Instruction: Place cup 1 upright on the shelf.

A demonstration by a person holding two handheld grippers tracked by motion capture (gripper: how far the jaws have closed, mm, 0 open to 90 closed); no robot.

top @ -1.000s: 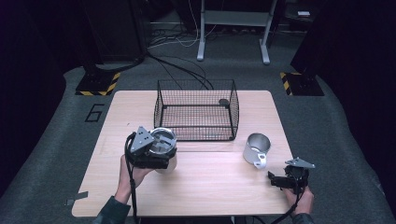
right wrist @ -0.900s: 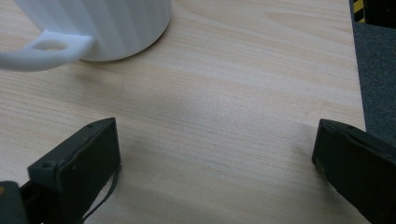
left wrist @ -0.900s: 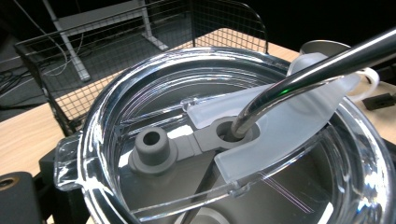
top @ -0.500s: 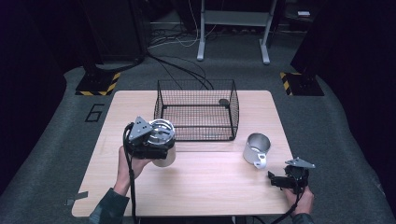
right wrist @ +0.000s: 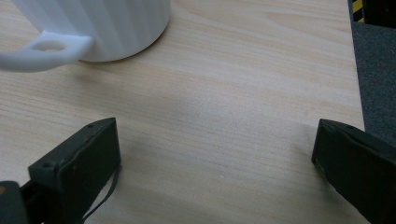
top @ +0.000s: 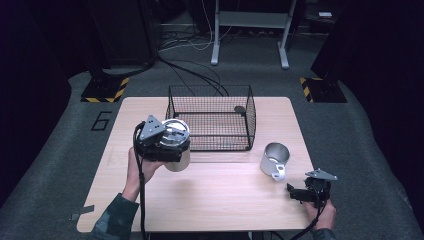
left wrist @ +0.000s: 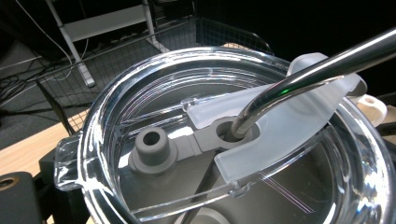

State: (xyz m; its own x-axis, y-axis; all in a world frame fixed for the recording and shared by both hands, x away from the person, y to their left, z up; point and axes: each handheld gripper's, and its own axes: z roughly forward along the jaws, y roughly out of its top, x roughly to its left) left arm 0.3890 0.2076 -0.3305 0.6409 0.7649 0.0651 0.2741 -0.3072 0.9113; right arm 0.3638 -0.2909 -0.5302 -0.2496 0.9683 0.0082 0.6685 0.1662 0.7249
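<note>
My left gripper (top: 170, 146) is shut on a pale tumbler (top: 179, 160) and holds it tilted above the table (top: 210, 200), just left of the black wire basket (top: 210, 122). The left gripper view looks closely down on the tumbler's clear lid (left wrist: 140, 93), with a metal straw (left wrist: 303, 70) through its grey slider. A white ribbed mug (top: 275, 159) stands upright at the right, its handle (right wrist: 42, 49) facing the front edge. My right gripper (top: 296, 194) rests low near the front right corner, open, with bare wood between its jaws (right wrist: 215, 163). The mug (right wrist: 102, 28) lies just beyond them.
A small dark round thing (top: 240, 109) lies in the basket's far right corner. Dark carpet surrounds the table, with cables and a metal stand (top: 250, 30) behind it. The table's right edge (right wrist: 357, 70) runs close to my right gripper.
My left gripper has lifted the tumbler and carried it away from the person, closer to the basket's left front corner. The right gripper and the mug have stayed put.
</note>
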